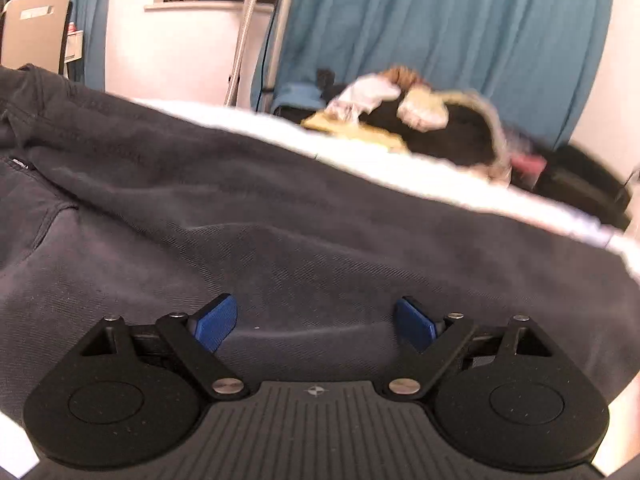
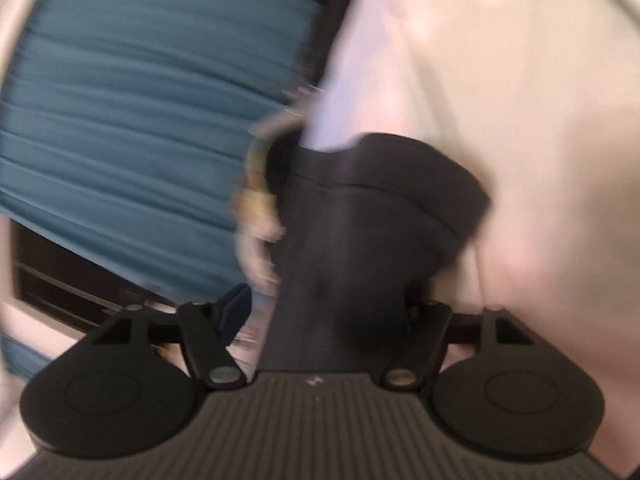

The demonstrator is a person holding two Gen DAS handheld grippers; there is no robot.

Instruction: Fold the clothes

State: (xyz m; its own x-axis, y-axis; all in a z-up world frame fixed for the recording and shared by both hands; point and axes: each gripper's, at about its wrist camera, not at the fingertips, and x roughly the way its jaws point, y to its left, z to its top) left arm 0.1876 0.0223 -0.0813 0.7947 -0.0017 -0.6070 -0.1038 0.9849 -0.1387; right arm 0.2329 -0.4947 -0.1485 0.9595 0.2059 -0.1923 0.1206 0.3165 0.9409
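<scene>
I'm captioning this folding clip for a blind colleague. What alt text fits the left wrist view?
The left gripper hovers with its blue pads wide apart and nothing between them, just above a dark grey garment spread over a white surface. Behind it, a blurred heap of mixed clothes lies before a teal curtain.

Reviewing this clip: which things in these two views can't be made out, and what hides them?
- Left wrist view: pile of clothes behind the dark grey garment is motion-blurred; single items unclear.
- Right wrist view: whole frame blurred. Dark cloth lies between the right gripper's jaws and covers the right-hand pad, so any grip is unclear.
- Left gripper: jaws open; contact with fabric unclear.
</scene>
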